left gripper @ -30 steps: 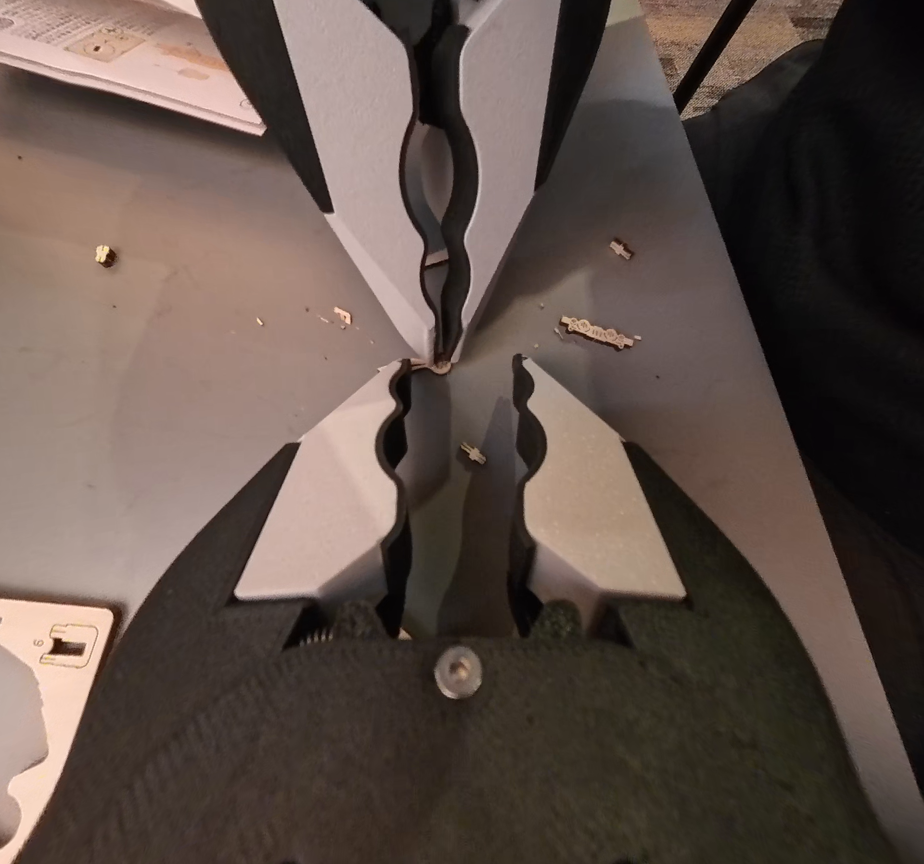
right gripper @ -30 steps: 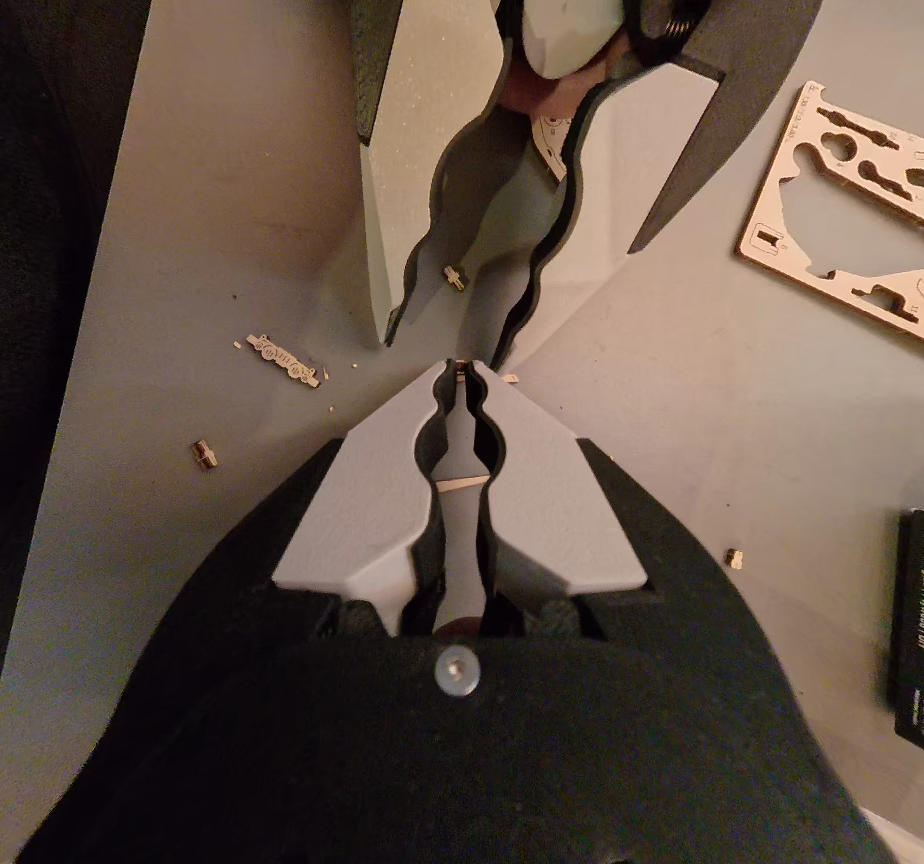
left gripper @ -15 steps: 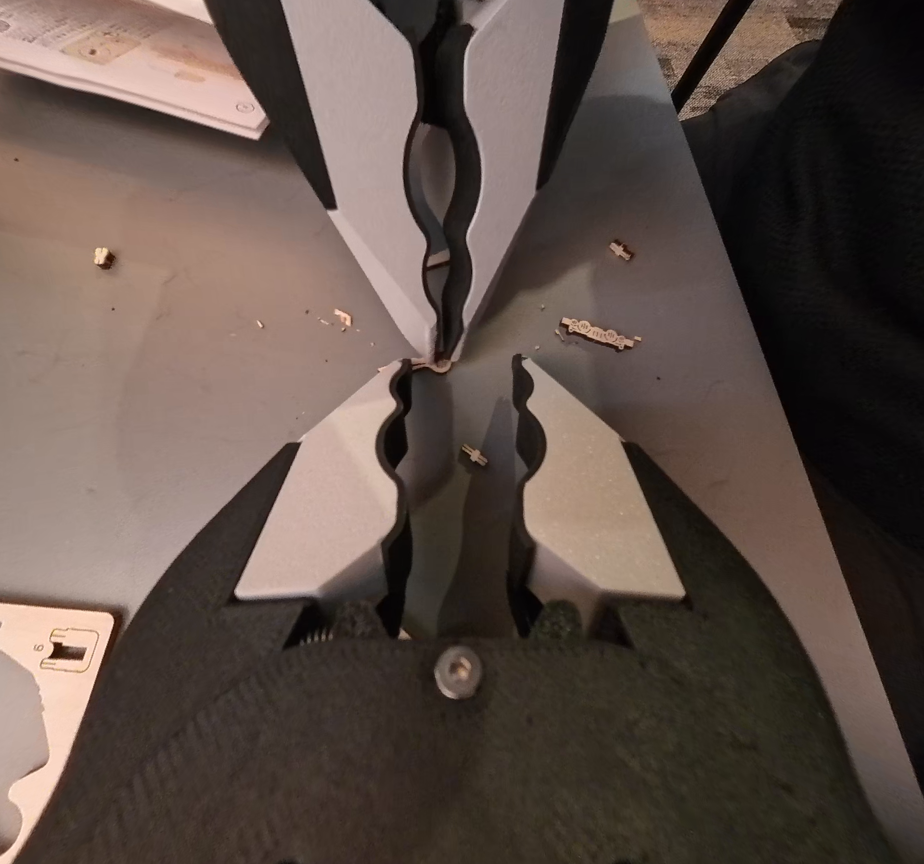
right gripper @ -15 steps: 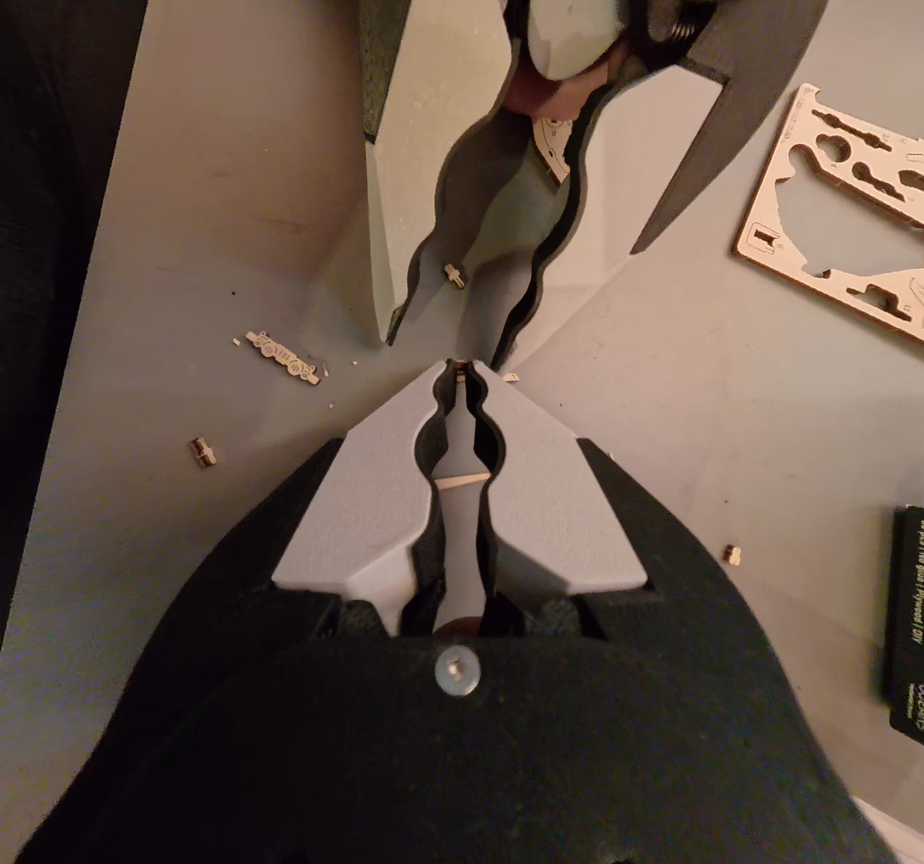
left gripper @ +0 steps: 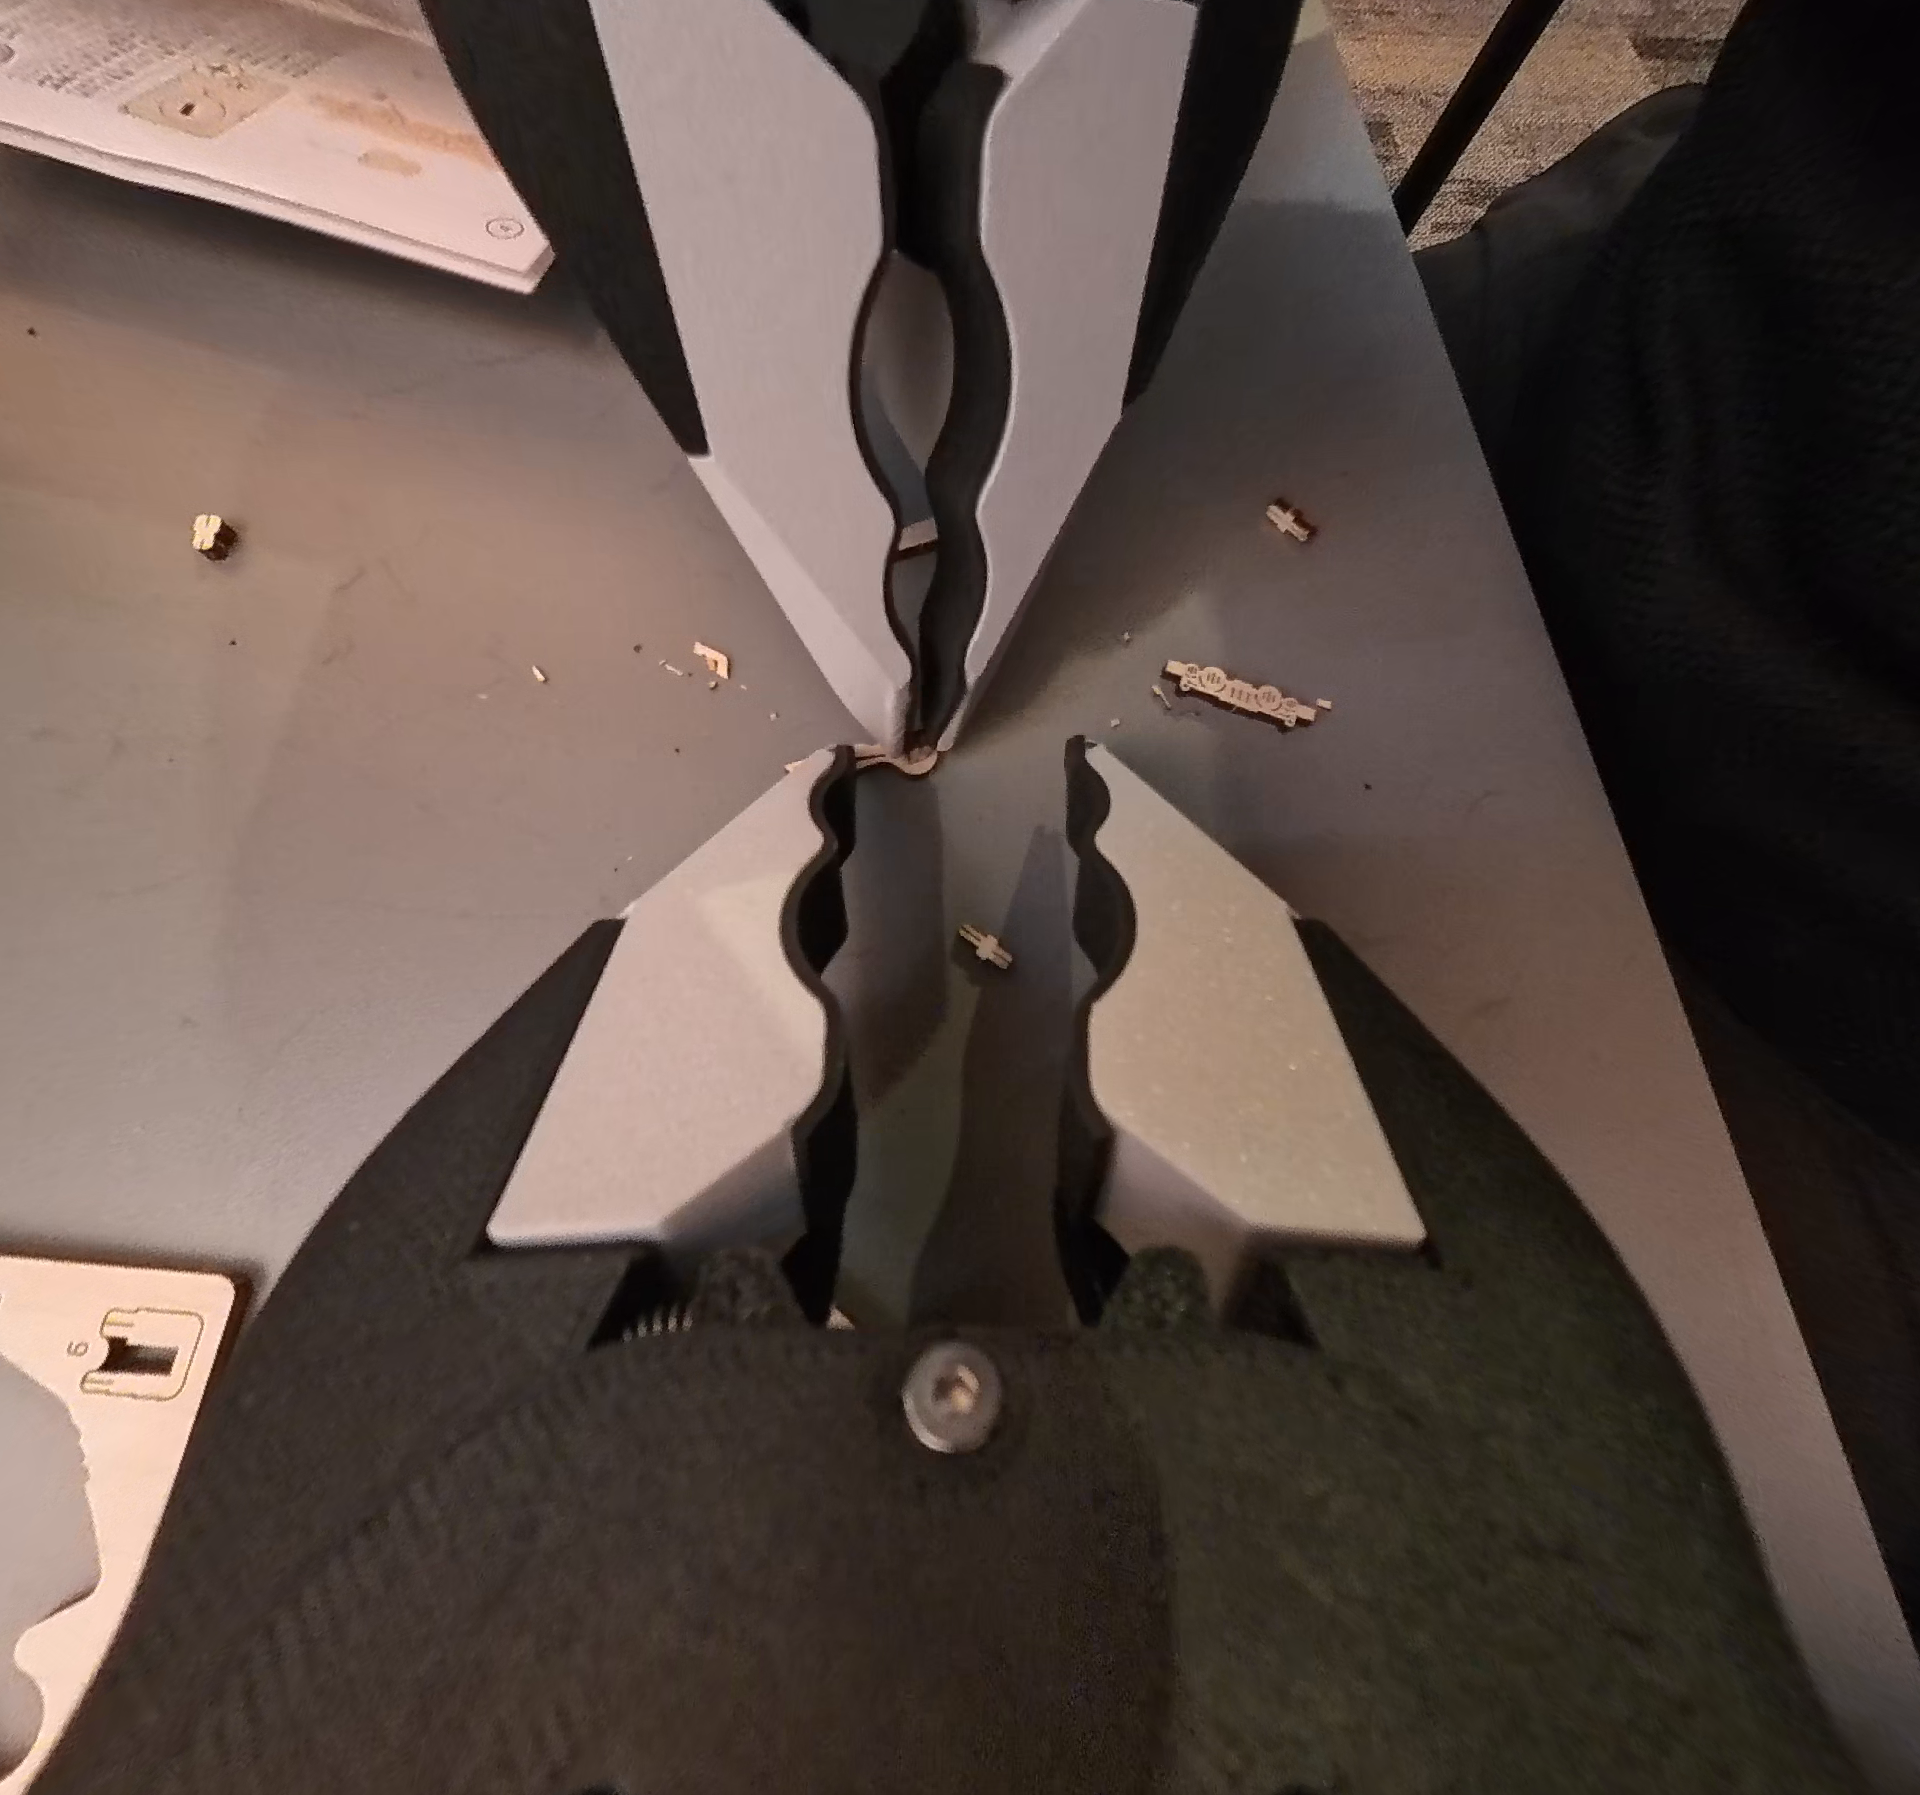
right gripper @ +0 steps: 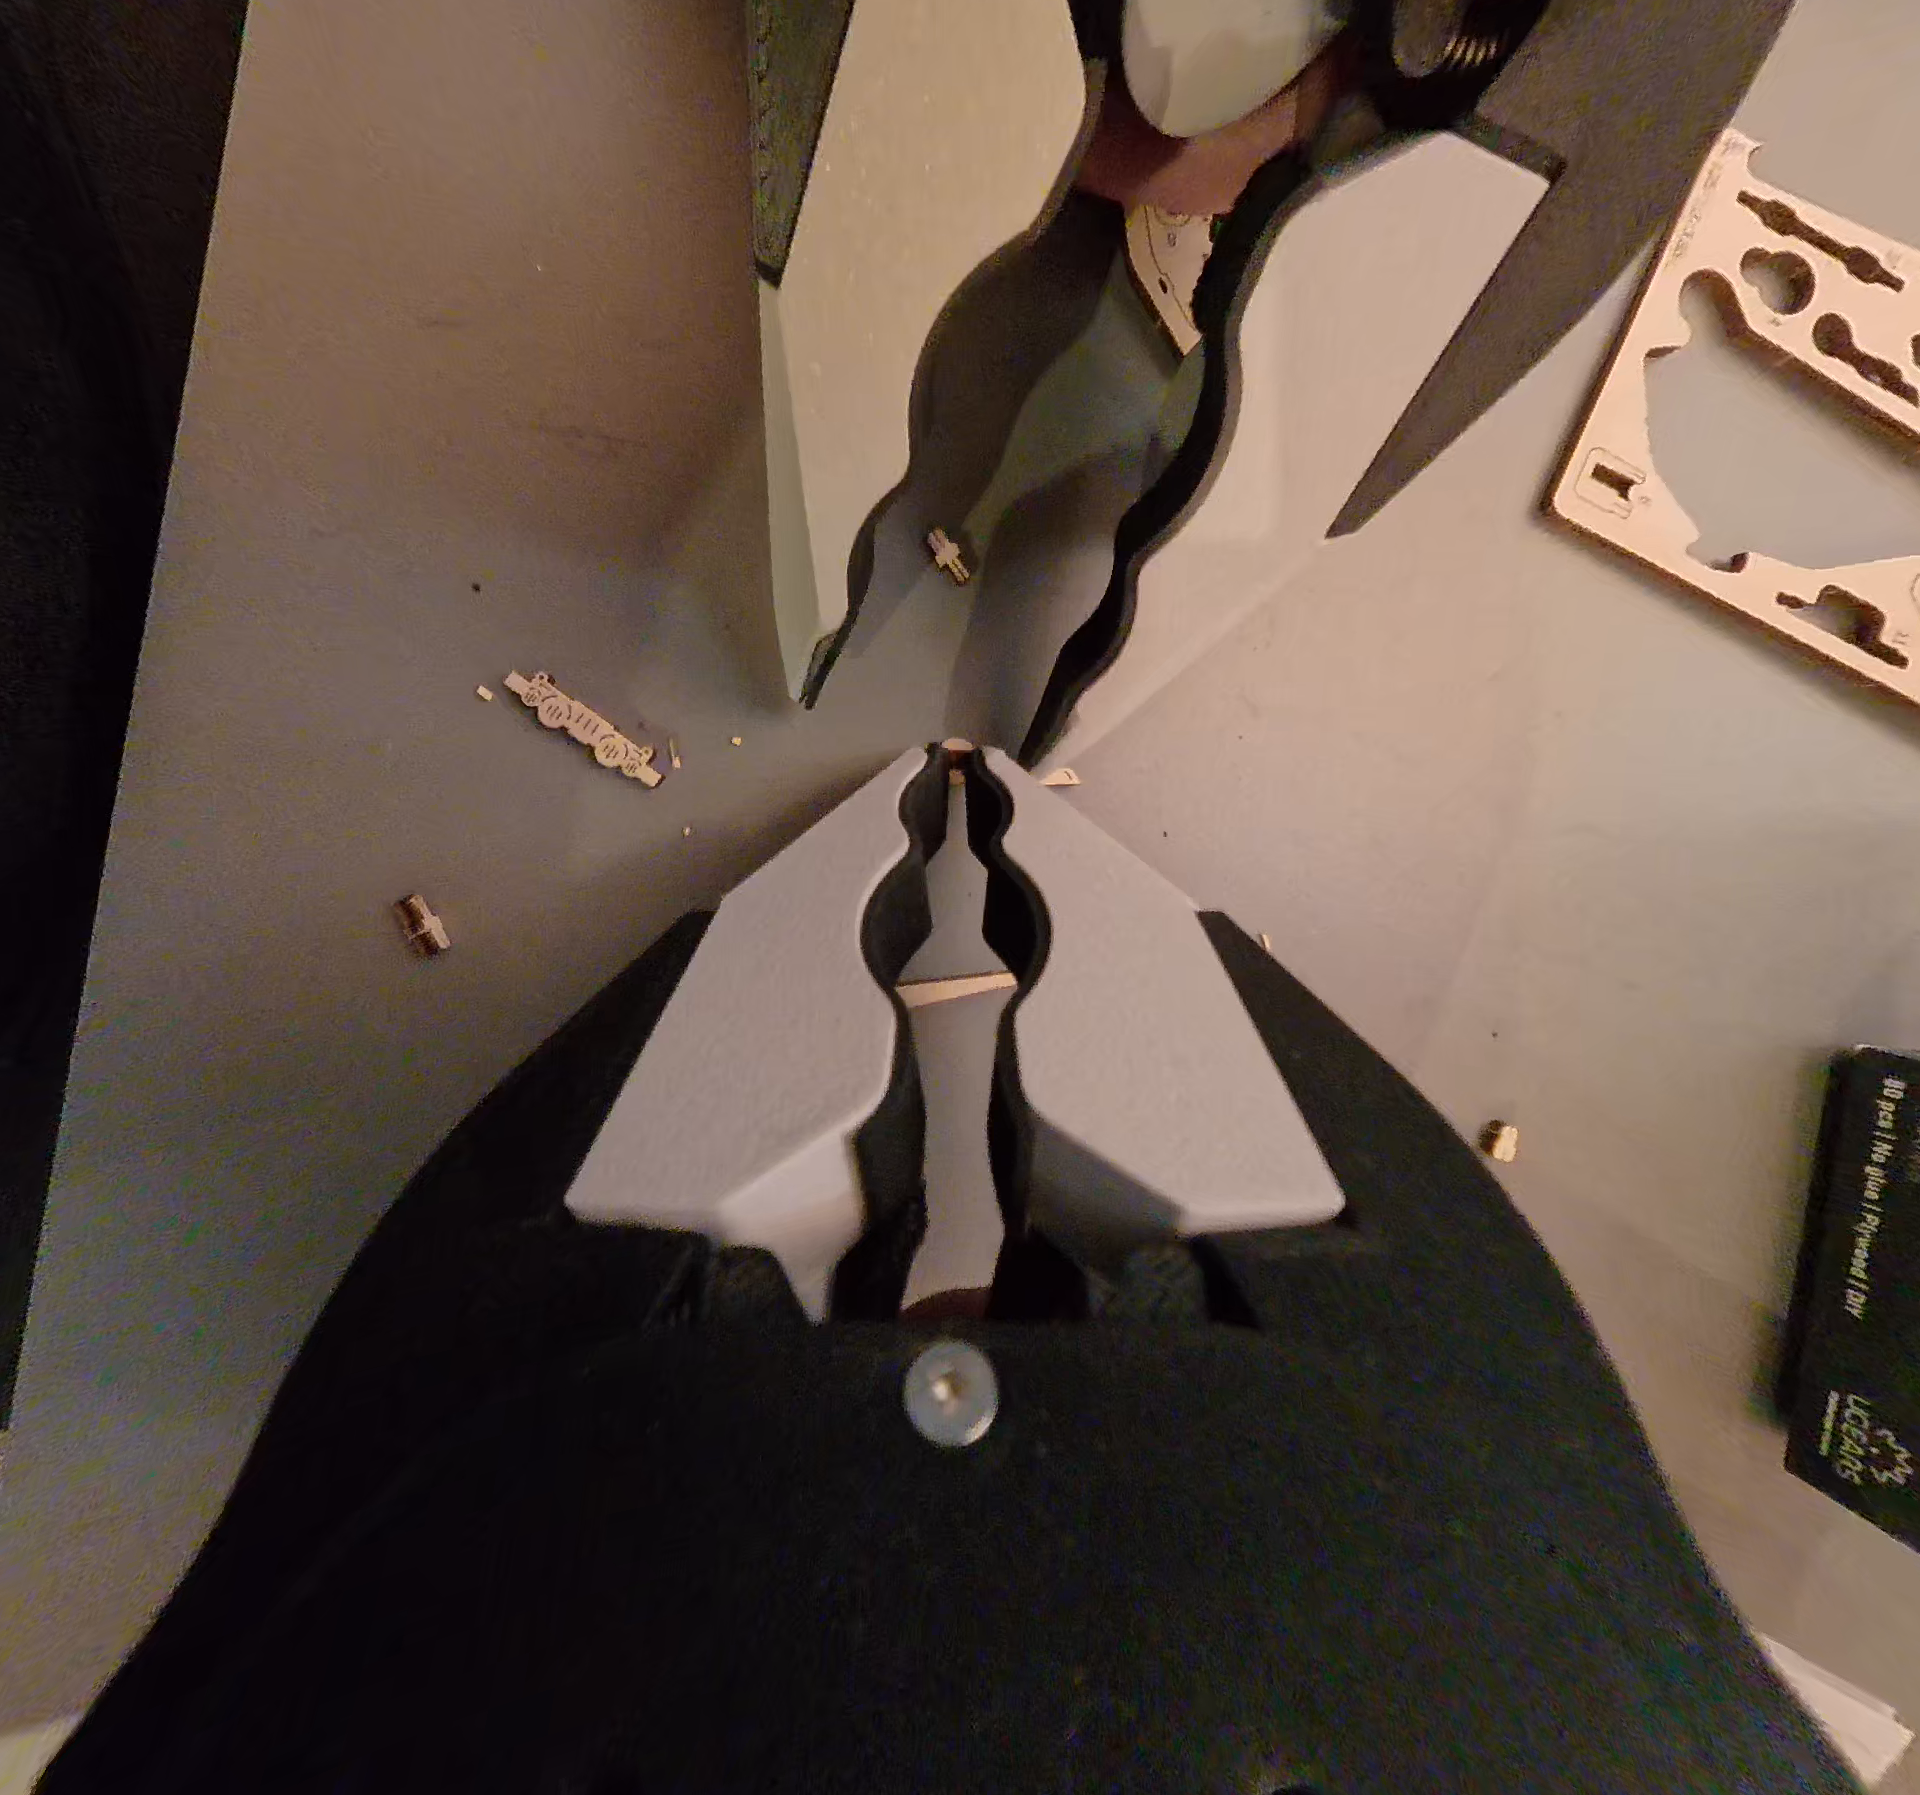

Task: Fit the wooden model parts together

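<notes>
In the right wrist view my right gripper [right gripper: 956, 758] is shut on a small, thin wooden part [right gripper: 956, 746] that is pinched at the very fingertips. In the left wrist view it comes in from the top, and the part's [left gripper: 914, 761] rounded end sticks out just above the grey table [left gripper: 364, 862]. My left gripper [left gripper: 956, 756] is open and faces it tip to tip. Its left fingertip [left gripper: 831, 771] is right beside the held part. A tiny wooden peg [left gripper: 984, 945] lies on the table between the left fingers, untouched. It also shows in the right wrist view [right gripper: 948, 556].
A decorated wooden strip [left gripper: 1242, 696] and loose pegs [left gripper: 213, 538] [left gripper: 1291, 519] [right gripper: 421, 924] lie about. A wooden sheet with cut-outs [right gripper: 1766, 374] is at the right, and a black box [right gripper: 1860, 1278] is nearer. An instruction booklet [left gripper: 260, 114] is at the far left. The table edge [left gripper: 1558, 706] runs beside dark clothing.
Both grippers have stayed almost still. The right one remains shut on the small wooden part and the left one remains open around the peg.
</notes>
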Tool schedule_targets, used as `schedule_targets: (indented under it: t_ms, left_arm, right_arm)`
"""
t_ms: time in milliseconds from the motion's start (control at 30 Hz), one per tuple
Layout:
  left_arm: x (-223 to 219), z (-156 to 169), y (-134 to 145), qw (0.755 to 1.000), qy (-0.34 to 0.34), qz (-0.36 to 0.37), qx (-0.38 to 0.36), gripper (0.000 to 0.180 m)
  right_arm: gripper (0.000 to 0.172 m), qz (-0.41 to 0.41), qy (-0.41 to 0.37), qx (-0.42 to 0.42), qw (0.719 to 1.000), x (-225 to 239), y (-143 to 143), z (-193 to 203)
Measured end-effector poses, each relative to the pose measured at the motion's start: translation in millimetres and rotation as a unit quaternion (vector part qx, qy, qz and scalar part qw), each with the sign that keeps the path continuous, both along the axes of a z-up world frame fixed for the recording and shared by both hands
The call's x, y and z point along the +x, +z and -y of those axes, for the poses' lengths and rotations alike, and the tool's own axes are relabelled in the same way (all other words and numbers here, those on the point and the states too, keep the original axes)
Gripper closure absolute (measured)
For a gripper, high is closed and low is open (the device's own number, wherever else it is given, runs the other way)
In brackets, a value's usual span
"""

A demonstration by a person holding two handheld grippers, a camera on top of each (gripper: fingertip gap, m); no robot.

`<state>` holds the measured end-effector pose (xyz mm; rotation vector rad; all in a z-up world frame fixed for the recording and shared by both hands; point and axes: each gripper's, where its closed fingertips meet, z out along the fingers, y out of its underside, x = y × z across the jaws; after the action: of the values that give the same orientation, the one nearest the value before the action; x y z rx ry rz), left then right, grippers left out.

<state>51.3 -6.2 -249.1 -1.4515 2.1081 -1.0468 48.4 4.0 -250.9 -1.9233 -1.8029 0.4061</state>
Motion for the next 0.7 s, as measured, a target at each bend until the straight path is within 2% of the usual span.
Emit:
schedule_targets:
  t_ms: [33, 700]
  left_arm:
    - [0.0, 0.0, 0.0, 1.000, 0.000, 0.000, 0.000, 0.141]
    - [4.2, -2.6, -0.9, 1.000, 0.012, 0.000, 0.005, 0.150]
  right_arm:
    - [0.170, 0.005, 0.000, 0.002, 1.000, 0.1, 0.0, 0.0]
    - [0.170, 0.076, 0.006, -0.030, 0.997, 0.8, -1.8, -0.2]
